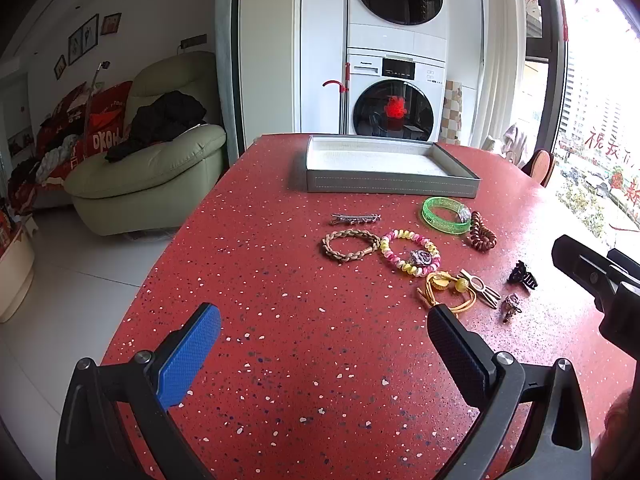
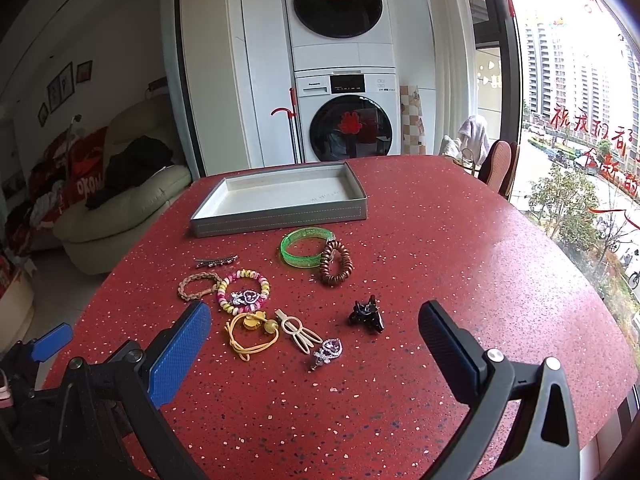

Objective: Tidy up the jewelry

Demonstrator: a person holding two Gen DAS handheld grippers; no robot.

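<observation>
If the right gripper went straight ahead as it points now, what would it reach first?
Probably the black claw clip, lying nearly centred between the open right gripper fingers; the jewelled brooch sits nearer but left of centre. Depth is uncertain.

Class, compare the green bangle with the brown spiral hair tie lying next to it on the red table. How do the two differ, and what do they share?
The green bangle is a smooth, translucent, glittery band; the brown spiral hair tie is a coiled, opaque cord. The bangle's ring looks wider across than the hair tie's. The bangle lies nearer the grey tray; the hair tie lies nearer the grippers. Both are closed rings, lie on the red table, appear to touch each other, and are not yet in the tray.
</observation>
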